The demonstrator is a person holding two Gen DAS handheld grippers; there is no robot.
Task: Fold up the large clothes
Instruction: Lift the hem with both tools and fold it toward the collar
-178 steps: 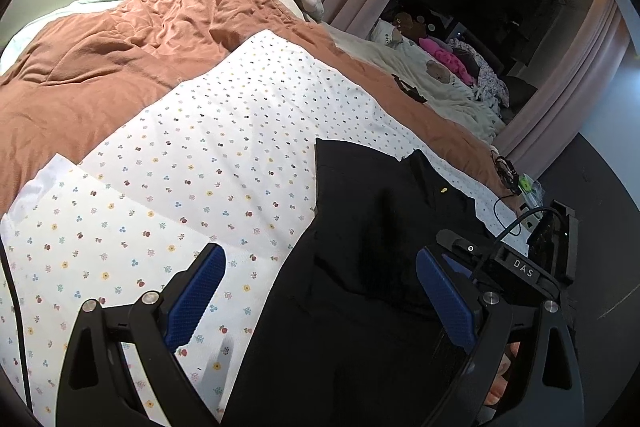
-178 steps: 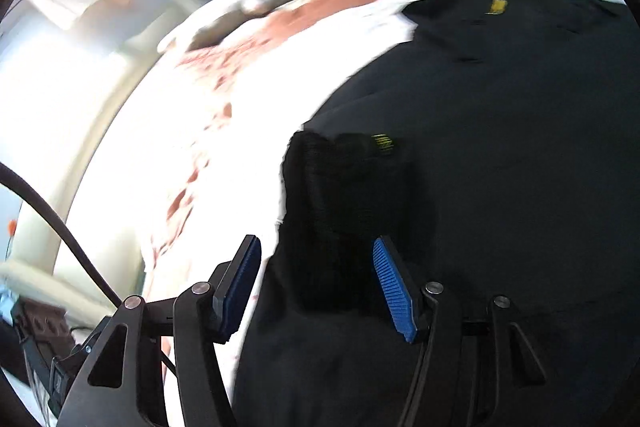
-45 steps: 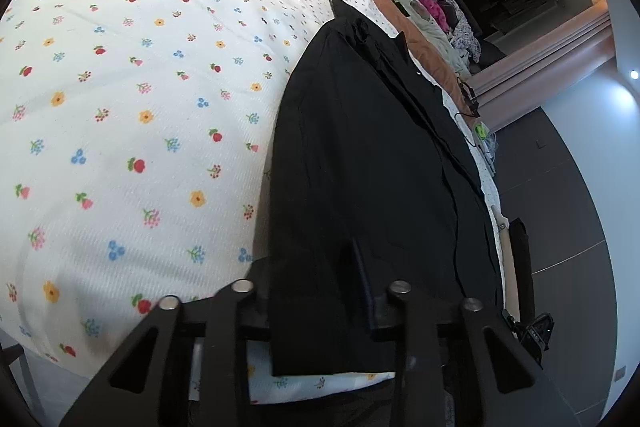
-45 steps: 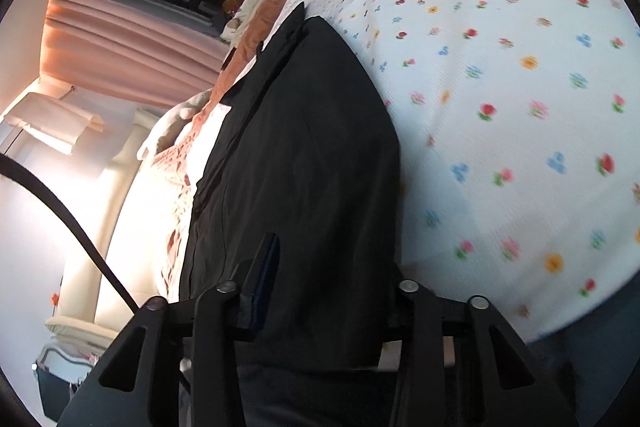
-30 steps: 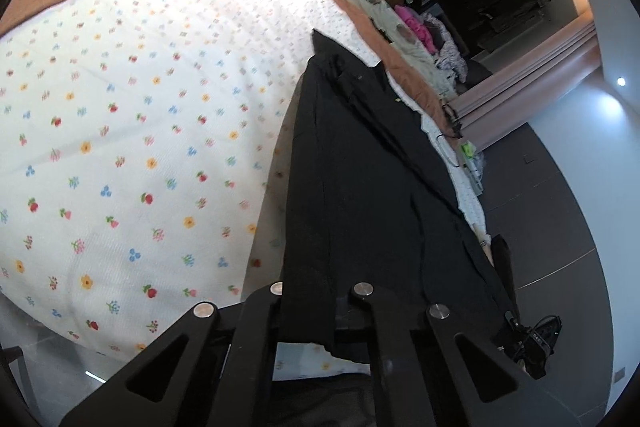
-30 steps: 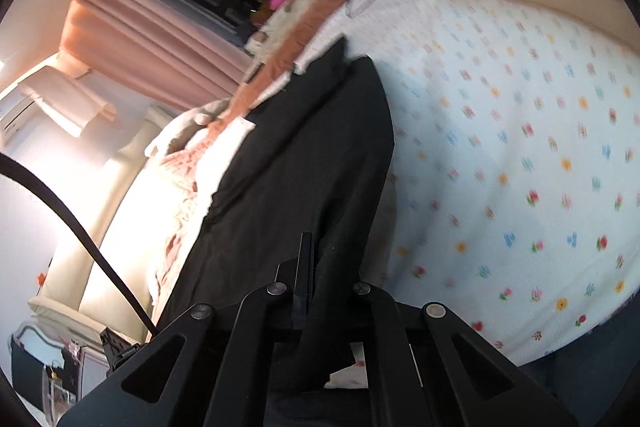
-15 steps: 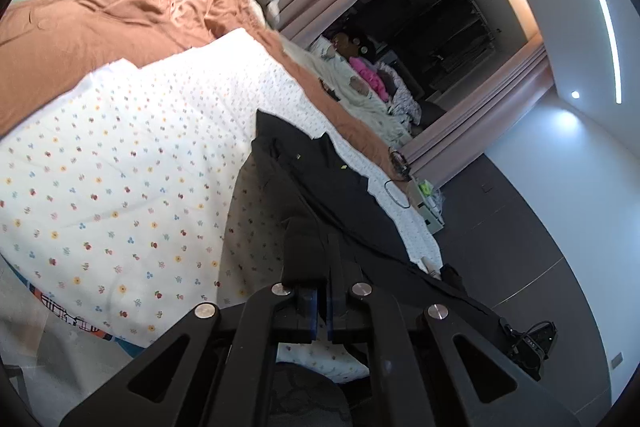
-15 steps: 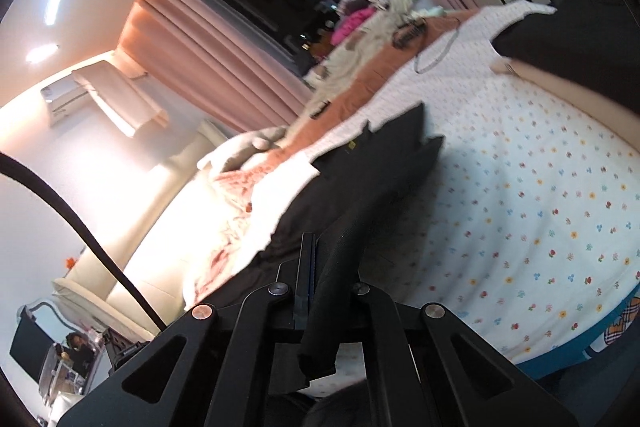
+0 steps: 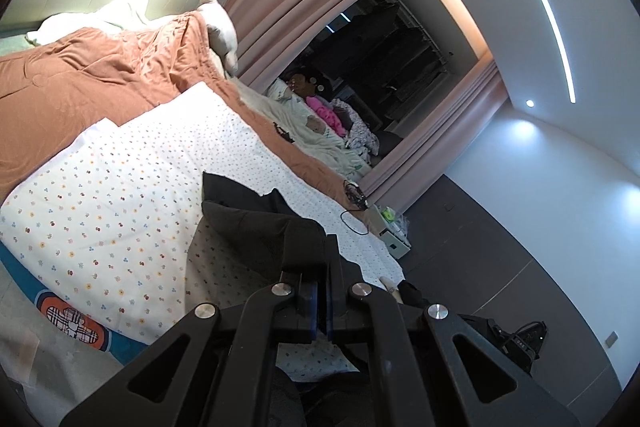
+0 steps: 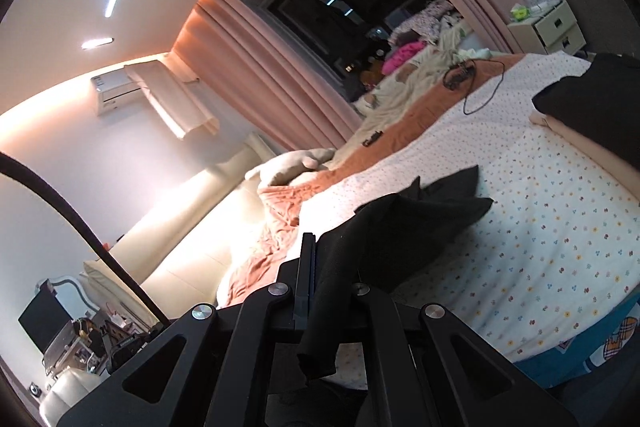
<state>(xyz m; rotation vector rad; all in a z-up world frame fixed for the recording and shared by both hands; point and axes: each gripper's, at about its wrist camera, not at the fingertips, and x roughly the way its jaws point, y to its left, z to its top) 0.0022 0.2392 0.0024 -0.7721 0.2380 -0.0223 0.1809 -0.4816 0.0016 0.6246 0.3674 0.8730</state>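
Observation:
A large black garment (image 9: 256,227) hangs lifted off the flowered white sheet (image 9: 120,195), stretched from my grippers toward its far end, which still rests on the bed. My left gripper (image 9: 319,301) is shut on the near hem of the black garment. In the right wrist view the same black garment (image 10: 416,227) drapes over my right gripper (image 10: 310,295), which is shut on its edge, with a loose flap hanging below the fingers.
A rust-brown duvet (image 9: 80,75) and pale pillows (image 9: 218,23) lie at the head of the bed. A pile of clothes (image 9: 324,115) sits by pink curtains (image 9: 288,11). A bedside cabinet (image 10: 548,23) and a black cable (image 10: 476,83) are at the far side. A sleeve (image 10: 592,99) shows at right.
Both grippers have risen and drawn back from the bed, lifting the garment's near end off the sheet. The views now tilt up to show more of the room.

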